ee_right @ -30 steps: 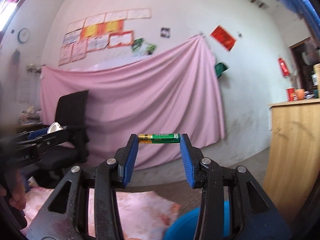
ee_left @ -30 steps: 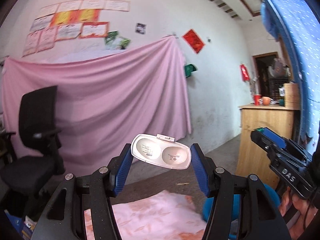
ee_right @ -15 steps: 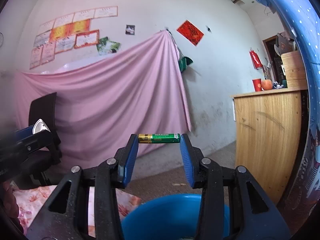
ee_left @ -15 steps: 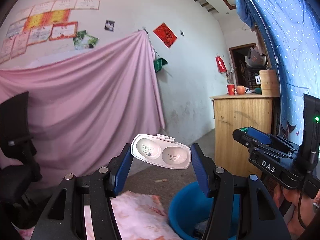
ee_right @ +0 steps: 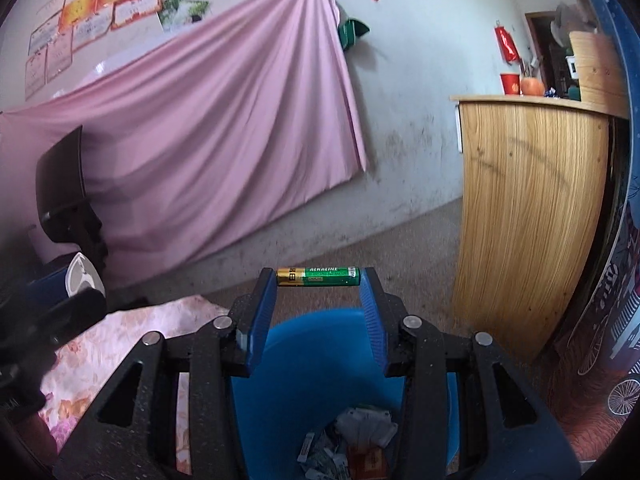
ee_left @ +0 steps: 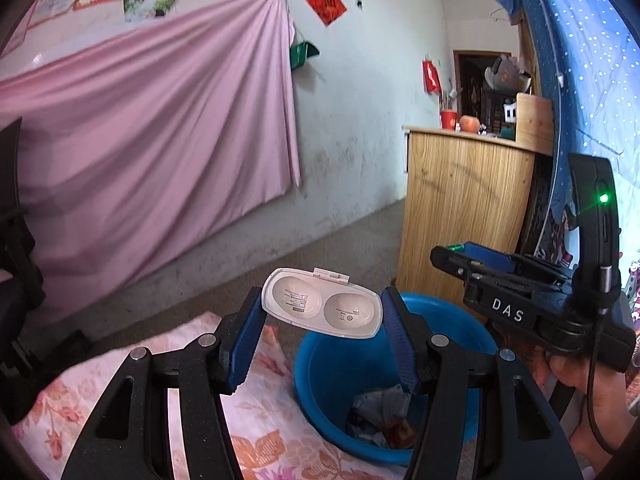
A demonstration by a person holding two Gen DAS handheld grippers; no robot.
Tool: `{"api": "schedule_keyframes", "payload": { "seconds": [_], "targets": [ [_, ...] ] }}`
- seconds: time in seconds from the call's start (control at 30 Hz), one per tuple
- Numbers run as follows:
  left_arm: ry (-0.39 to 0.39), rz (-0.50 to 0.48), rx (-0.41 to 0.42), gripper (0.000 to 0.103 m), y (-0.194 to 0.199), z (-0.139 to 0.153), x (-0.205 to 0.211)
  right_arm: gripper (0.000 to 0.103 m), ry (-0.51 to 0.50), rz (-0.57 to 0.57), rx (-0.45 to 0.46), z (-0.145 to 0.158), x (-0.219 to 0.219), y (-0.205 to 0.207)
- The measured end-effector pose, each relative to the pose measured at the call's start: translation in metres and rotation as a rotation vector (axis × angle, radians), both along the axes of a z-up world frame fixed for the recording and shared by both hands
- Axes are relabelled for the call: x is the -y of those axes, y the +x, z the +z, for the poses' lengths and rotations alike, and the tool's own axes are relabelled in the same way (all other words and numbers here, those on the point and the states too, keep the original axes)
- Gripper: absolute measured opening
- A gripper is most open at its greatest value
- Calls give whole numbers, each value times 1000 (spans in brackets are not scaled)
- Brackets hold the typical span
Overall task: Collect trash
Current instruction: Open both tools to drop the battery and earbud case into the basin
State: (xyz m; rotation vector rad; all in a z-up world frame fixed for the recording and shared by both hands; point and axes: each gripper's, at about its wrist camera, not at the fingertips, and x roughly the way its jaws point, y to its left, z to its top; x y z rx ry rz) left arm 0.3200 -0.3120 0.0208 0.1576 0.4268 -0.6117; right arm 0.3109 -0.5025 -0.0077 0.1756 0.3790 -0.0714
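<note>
Left tongs [ee_left: 322,312] clamp white plastic tray [ee_left: 321,308] above blue bucket [ee_left: 320,384].

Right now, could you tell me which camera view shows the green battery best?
The right wrist view: the green battery sits centred and sharp, clamped end to end between the right gripper fingers above the blue bucket, label readable. The left wrist view shows only a green sliver at that gripper's tip.

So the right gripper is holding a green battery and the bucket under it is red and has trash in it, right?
Almost. The bucket is blue, not red; the right wrist view shows it. The rest holds: the right gripper is holding a green battery, and there is trash in the bucket below it.
</note>
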Motion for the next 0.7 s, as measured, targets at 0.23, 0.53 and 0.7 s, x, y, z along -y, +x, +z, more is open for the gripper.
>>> {"api": "schedule_keyframes", "payload": {
  "seconds": [0.23, 0.53, 0.7],
  "targets": [
    [11, 6, -101, 53, 14, -10, 6, 71, 8, 6, -59, -10, 4, 8],
    [38, -3, -172, 53, 22, -20, 14, 71, 33, 10, -111, -18, 12, 17],
    [45, -6, -199, 53, 24, -23, 16, 71, 46, 10, -127, -21, 16, 19]
  ]
}}
